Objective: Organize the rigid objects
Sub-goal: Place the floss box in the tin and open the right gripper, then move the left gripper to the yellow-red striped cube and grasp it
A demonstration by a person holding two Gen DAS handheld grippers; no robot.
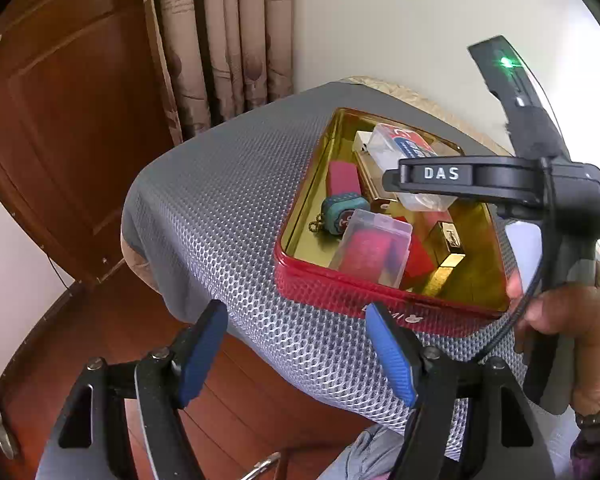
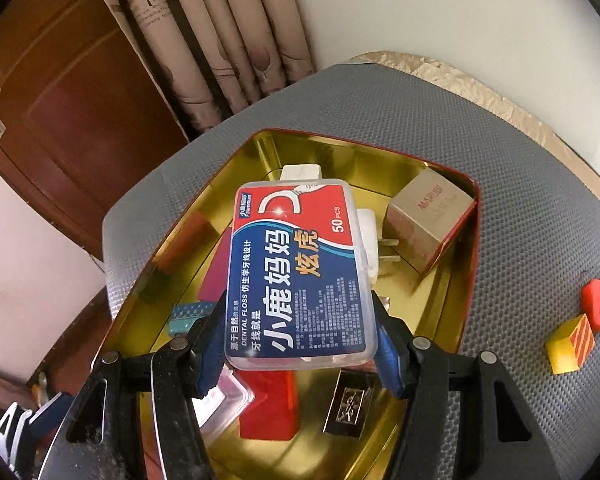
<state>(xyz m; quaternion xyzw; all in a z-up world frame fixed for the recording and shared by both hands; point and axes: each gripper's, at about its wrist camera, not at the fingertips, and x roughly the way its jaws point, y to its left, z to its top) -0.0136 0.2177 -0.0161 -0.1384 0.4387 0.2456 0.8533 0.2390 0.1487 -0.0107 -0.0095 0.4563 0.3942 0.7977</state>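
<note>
Clear dental floss box, red-blue label marked 50 PCS, clamped in right gripper over gold-lined tin; left gripper wide, empty.

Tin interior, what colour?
Shiny gold inside the tin, red outside; clearest in the right wrist view.

The clear dental floss box carries "DENTAL FLOSS", "50 PCS" and large Chinese characters "小鹿妈妈", the black gripper body seen from the left wrist carries white letters "DAS", and the beige carton has red print too blurred to read.
</note>
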